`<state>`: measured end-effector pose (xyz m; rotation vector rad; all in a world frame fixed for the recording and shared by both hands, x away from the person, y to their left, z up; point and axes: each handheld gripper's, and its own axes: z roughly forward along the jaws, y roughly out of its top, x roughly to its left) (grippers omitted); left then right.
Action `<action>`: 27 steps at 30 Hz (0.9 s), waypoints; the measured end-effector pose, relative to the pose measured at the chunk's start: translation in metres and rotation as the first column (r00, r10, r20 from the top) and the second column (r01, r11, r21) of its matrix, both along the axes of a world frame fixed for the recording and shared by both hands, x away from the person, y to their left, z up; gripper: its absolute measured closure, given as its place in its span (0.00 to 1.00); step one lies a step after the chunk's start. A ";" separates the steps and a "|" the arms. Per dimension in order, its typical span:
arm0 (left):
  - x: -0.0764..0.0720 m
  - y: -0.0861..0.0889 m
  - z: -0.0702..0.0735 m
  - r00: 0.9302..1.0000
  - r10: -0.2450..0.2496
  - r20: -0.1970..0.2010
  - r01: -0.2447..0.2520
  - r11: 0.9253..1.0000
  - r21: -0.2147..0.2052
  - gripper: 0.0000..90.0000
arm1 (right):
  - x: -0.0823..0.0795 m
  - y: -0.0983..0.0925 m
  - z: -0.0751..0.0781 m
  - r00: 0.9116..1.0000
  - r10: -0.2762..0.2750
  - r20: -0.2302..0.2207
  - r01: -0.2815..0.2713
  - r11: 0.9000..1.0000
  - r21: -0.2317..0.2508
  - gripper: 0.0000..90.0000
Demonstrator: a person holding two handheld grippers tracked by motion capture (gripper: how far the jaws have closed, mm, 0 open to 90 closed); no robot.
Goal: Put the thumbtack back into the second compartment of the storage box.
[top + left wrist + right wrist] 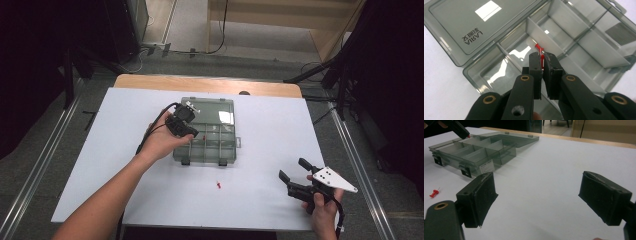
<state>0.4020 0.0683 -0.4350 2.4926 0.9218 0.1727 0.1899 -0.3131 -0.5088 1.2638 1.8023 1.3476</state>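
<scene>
Left gripper view: left gripper (543, 58) jaws pinch red pushpin (540, 53) (over organizer box (584, 47))

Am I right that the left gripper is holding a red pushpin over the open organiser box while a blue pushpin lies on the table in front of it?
Not quite: the loose pushpin on the table is red, not blue, as the high view shows. The rest holds: the left gripper pinches a red pushpin over the open organiser box.
</scene>
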 end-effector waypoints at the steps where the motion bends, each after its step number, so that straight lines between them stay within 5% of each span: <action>1: 0.001 -0.001 -0.001 1.000 -0.001 -0.001 0.001 1.000 0.000 0.94 | 0.000 0.000 0.000 1.000 0.000 0.000 0.000 1.000 0.000 0.16; 10: 0.010 -0.004 -0.010 1.000 -0.006 0.021 0.006 1.000 0.000 0.93 | 0.000 0.000 0.000 1.000 0.000 0.002 0.000 1.000 -0.001 0.16; 17: 0.006 -0.006 -0.008 0.998 -0.040 0.046 0.041 0.999 -0.013 0.64 | 0.000 -0.001 0.000 1.000 -0.002 0.001 0.002 1.000 -0.001 0.16; 27: -0.007 -0.007 -0.002 0.998 -0.067 0.018 0.068 0.996 -0.052 0.47 | 0.000 0.000 0.001 1.000 -0.003 0.004 0.003 1.000 0.001 0.16</action>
